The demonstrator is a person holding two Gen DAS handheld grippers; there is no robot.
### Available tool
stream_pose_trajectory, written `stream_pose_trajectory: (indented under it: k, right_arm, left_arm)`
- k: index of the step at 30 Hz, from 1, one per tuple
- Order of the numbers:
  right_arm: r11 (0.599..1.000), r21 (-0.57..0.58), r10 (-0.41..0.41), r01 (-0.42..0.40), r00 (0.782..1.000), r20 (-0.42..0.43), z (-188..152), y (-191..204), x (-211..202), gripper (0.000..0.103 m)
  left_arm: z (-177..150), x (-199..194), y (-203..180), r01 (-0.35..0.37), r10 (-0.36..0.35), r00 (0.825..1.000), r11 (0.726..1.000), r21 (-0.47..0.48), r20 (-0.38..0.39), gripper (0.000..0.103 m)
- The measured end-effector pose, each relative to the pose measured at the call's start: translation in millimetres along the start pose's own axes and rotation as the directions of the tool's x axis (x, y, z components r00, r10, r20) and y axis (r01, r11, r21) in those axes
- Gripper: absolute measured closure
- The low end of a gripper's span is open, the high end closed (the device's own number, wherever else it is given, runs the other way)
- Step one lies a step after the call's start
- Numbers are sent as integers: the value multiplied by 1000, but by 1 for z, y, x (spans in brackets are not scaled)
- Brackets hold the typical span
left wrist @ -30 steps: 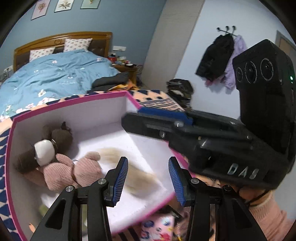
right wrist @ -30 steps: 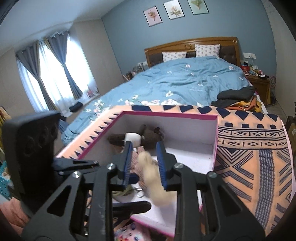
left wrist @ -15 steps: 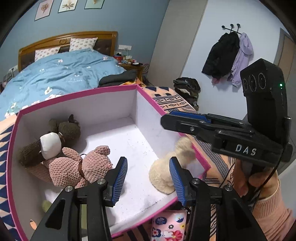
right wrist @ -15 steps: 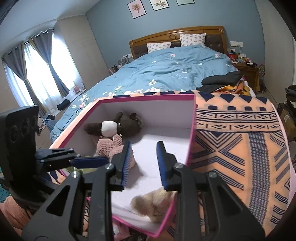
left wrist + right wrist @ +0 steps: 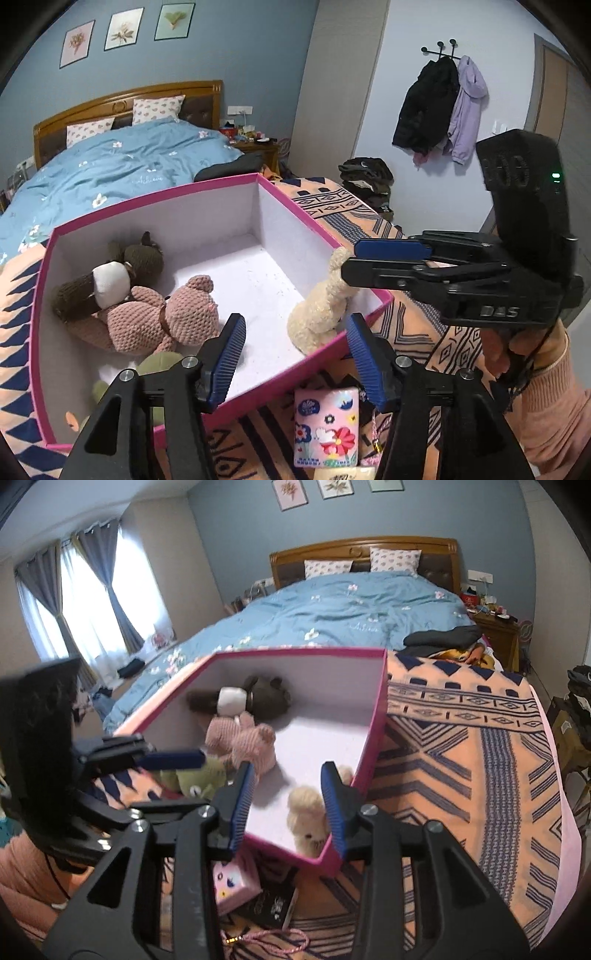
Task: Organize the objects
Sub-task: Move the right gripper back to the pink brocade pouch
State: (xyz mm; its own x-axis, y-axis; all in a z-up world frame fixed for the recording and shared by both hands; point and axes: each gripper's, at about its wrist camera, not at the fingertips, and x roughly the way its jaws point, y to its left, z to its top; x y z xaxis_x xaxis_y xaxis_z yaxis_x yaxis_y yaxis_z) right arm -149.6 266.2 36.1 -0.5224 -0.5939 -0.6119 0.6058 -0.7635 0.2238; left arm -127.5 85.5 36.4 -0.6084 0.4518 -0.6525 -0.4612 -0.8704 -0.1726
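Observation:
A pink-rimmed box [image 5: 306, 218] [image 5: 376, 716] sits on a patterned orange cloth. Inside lie a brown plush [image 5: 110, 273] [image 5: 258, 698], a pink crochet bear [image 5: 162, 317] [image 5: 243, 738], a green plush [image 5: 159, 363] [image 5: 199, 775] and a cream plush [image 5: 317, 314] [image 5: 306, 812] leaning in the near right corner. My left gripper [image 5: 293, 354] is open and empty at the box's near rim. My right gripper [image 5: 288, 805] is open and empty, just above the cream plush. It also shows in the left wrist view [image 5: 391, 254] beside the box's right wall.
A pink flowered tissue pack [image 5: 325, 428] [image 5: 232, 886], a dark booklet [image 5: 273, 904] and a pink cord [image 5: 273, 938] lie on the cloth in front of the box. A bed with a blue duvet [image 5: 351, 609] stands behind. Coats [image 5: 443, 110] hang on the right wall.
The right gripper let go of the cream plush, which dropped into the box's near right corner, then opened wider and drew back to the right. The left gripper also opened wider.

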Motion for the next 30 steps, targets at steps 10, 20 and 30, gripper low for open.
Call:
stream_pose_trajectory:
  k: [10, 20, 30]
  right_arm:
    - [999, 5, 44, -44, 999, 22, -8, 11, 2, 63]
    - [989, -16, 146, -146, 989, 13, -44, 38, -30, 51]
    - [974, 118, 210, -193, 964, -165, -137, 43, -22, 51]
  left_arm:
    - [-34, -30, -11, 2, -3, 1000, 999, 41, 19, 38]
    - [-85, -30, -26, 46, -44, 997, 999, 30, -58, 38]
    - [-126, -29, -37, 22, -20, 993, 1000, 17, -114, 38]
